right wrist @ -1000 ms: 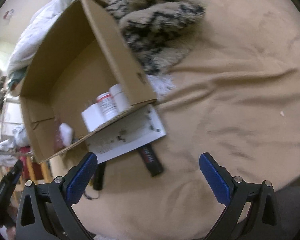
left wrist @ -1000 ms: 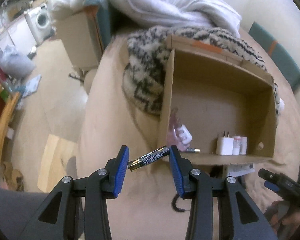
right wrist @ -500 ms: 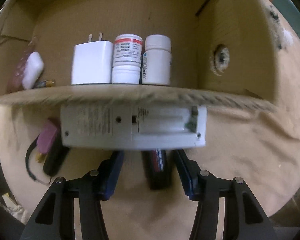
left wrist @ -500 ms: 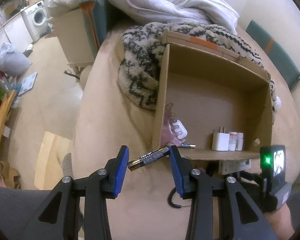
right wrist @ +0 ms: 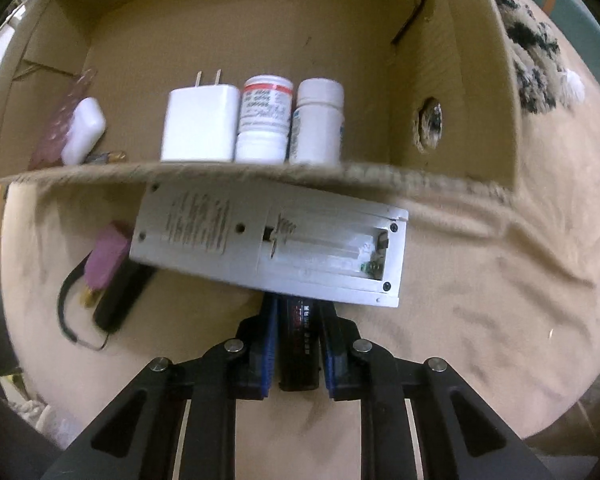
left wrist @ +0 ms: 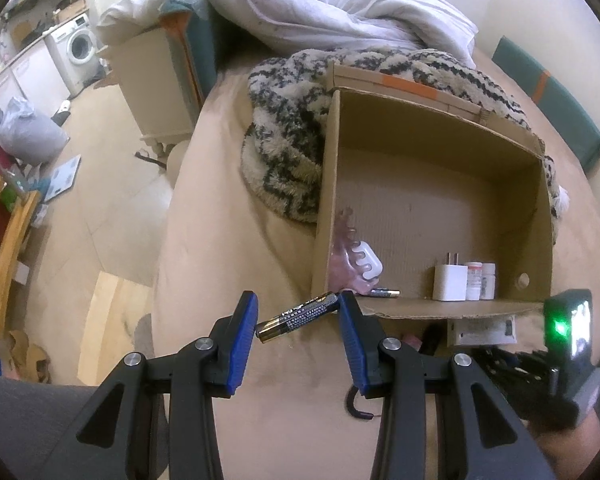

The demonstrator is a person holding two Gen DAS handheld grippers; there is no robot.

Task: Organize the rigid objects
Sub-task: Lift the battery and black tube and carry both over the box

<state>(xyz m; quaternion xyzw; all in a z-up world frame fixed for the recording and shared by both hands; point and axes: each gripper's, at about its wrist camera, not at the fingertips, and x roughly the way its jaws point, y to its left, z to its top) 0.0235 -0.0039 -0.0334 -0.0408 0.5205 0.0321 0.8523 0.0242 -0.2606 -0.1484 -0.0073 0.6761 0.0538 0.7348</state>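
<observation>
My left gripper (left wrist: 298, 316) is shut on a black and gold battery (left wrist: 298, 315), held end to end between the blue pads just in front of the cardboard box (left wrist: 420, 307). My right gripper (right wrist: 298, 344) points down at the bed and is shut on a black flat device with red print (right wrist: 300, 344). The device's far end is hidden under a white remote (right wrist: 268, 240) lying face down with its battery bay uncovered. Inside the box stand a white charger (right wrist: 199, 122), two white pill bottles (right wrist: 266, 120), a white case (right wrist: 84, 130) and a pink comb (left wrist: 342, 248).
A pink plug (right wrist: 106, 258), a black stick (right wrist: 120, 296) and a thin black cord (right wrist: 66, 320) lie left of the remote on the tan bedsheet (right wrist: 480, 300). A patterned fuzzy blanket (left wrist: 284, 152) and a white duvet (left wrist: 300, 4) lie behind the box. The floor drops off left of the bed.
The right gripper swung round from wide open over the sheet to face the box, came down over the black device and shut on it. The left gripper kept still with the battery.
</observation>
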